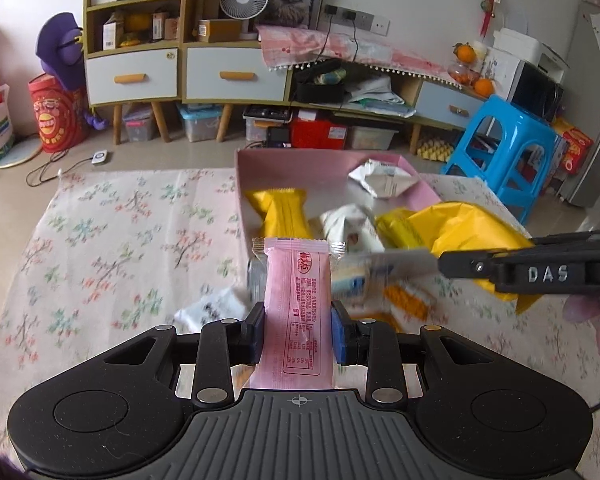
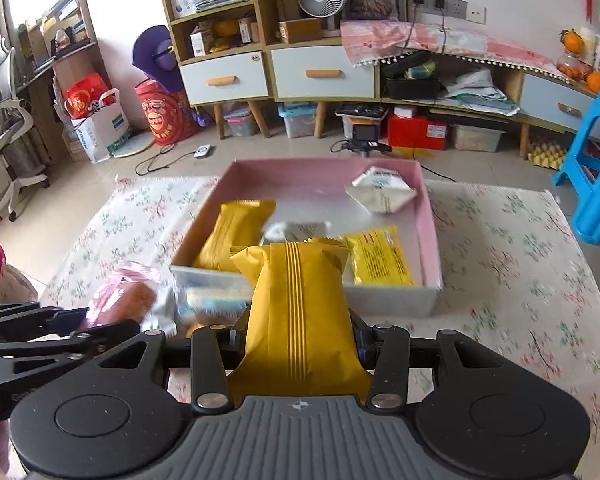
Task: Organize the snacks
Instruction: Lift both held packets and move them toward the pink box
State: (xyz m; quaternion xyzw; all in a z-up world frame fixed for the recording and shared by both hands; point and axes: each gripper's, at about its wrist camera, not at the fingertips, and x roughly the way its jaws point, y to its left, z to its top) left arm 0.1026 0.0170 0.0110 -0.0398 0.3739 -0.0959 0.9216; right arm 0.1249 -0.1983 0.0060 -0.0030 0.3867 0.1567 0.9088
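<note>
Both hands are mid-carry, each bringing a snack toward the pink box (image 2: 430,232) that sits on the flowered cloth (image 1: 112,240) covering the bench. The left gripper (image 1: 299,330) is clenched on a pink packet (image 1: 298,304), which stands upright between its pads with its crimped top pointing at the box's near corner. The right gripper (image 2: 298,344) is closed on a plump yellow packet (image 2: 298,304), held just short of the box's near wall and above it. Inside the box lie another yellow packet (image 2: 236,236) of the same kind along the left side, a flat yellow sachet (image 2: 380,258) toward the right, a small white packet (image 2: 296,230) between them, and a crumpled white wrapper (image 2: 382,192) near the far right corner. Outside, just in front of the near wall, a few loose snacks (image 1: 364,280) remain on the cloth, blurred, so their kinds cannot be told. The step in hand looks like depositing; the sorting seems about half done. The next move calls for carrying each packet over the near wall, lowering it into a free patch of the box floor, perhaps the yellow one beside its twin, and opening only once it rests there. With the two grippers close together, they should go in one after the other.
</note>
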